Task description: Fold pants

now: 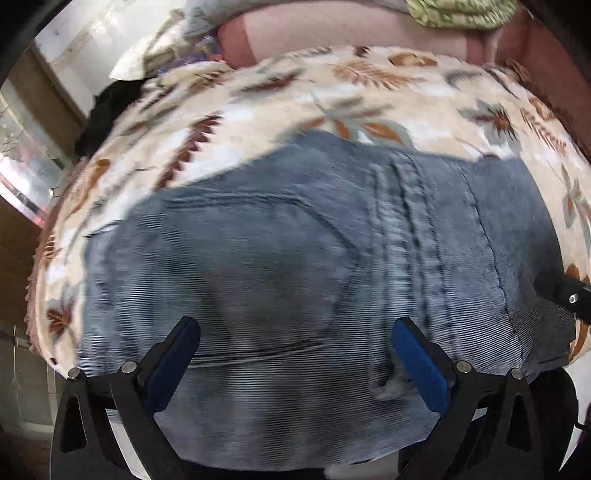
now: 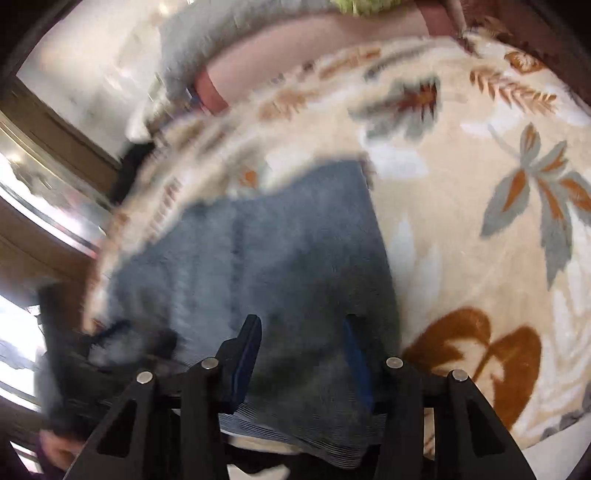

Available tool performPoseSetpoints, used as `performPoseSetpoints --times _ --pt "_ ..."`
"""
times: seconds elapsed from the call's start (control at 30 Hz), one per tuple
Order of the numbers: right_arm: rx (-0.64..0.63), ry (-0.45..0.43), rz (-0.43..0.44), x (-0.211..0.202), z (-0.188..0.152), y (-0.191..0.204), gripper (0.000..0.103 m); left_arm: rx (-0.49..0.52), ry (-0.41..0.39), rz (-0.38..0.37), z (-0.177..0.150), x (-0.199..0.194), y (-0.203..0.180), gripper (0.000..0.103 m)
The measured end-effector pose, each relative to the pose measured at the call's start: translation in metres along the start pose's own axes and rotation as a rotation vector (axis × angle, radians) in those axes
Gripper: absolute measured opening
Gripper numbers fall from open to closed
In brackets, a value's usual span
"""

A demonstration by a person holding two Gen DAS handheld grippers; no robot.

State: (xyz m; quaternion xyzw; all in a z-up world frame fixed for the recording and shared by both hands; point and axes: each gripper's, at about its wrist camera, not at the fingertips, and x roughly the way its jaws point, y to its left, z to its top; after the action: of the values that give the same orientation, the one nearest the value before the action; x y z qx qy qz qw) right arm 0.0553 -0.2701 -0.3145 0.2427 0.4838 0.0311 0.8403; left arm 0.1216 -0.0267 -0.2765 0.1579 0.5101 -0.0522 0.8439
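Blue denim pants [image 1: 280,258] lie on a cream blanket with a leaf print [image 1: 295,92]; a back pocket and the seat seam face up. My left gripper [image 1: 295,343] is open just above the near part of the pants, one blue pad on each side of the pocket. In the right wrist view the pants [image 2: 266,251] are blurred and reach toward the near edge. My right gripper [image 2: 303,343] is open over the pants' near right edge, with cloth between the fingers. The other gripper's black body [image 1: 565,295] shows at the right edge of the left wrist view.
A pink bolster [image 1: 351,33] and a green folded cloth [image 1: 461,13] lie at the back of the bed. A black garment [image 1: 107,114] lies at the blanket's far left edge. A wooden frame and glass [image 1: 33,122] stand at the left. The blanket [image 2: 480,221] extends right.
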Motion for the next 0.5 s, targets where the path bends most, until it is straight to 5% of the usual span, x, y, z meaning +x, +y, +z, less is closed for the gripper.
performPoseSetpoints --times 0.1,0.4,0.5 --pt "-0.055 -0.019 -0.032 -0.008 -0.002 0.013 0.052 -0.113 -0.029 0.008 -0.009 -0.018 0.057 0.103" --pt "-0.212 -0.11 0.147 -0.013 -0.033 0.057 0.06 -0.431 -0.011 0.186 -0.097 -0.034 0.233 0.103" --pt "-0.245 -0.122 0.208 0.001 -0.044 0.062 0.06 -0.511 -0.017 0.136 -0.12 -0.033 0.259 0.103"
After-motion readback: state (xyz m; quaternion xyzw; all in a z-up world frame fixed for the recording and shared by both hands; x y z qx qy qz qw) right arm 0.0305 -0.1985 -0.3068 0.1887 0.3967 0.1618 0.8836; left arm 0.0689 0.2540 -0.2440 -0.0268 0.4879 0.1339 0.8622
